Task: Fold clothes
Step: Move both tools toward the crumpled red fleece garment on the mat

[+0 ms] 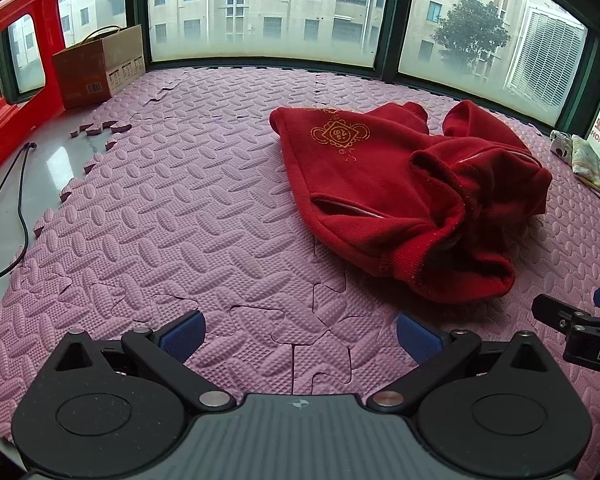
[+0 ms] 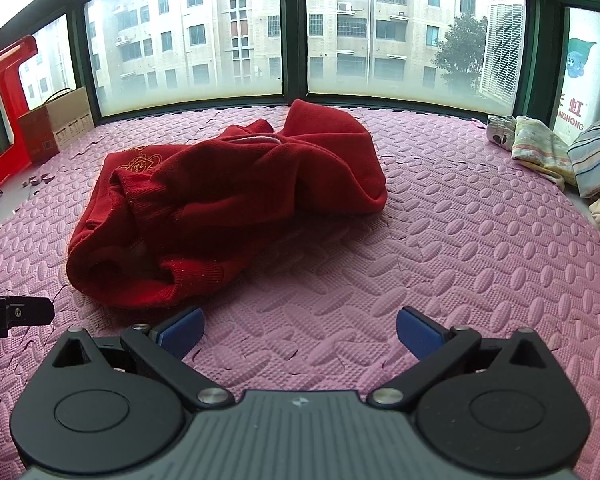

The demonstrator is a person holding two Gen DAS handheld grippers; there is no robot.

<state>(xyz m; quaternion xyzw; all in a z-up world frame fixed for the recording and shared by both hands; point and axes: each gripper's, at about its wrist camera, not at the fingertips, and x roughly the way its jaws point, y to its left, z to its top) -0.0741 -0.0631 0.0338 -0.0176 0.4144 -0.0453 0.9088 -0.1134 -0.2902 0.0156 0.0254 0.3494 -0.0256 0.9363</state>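
While the red garment (image 1: 400,196) lay crumpled on the pink foam mat (image 1: 180,220), unfolded, the left gripper (image 1: 300,338) and right gripper (image 2: 300,334) hovered just short of it, fingers spread and empty. Folding had not begun; the next move probably required spreading it flat.

Crumpled hoodie (image 2: 228,204) on foam mat (image 2: 440,280), box (image 1: 100,68) far left by window, folded clothes (image 2: 548,152) far right.
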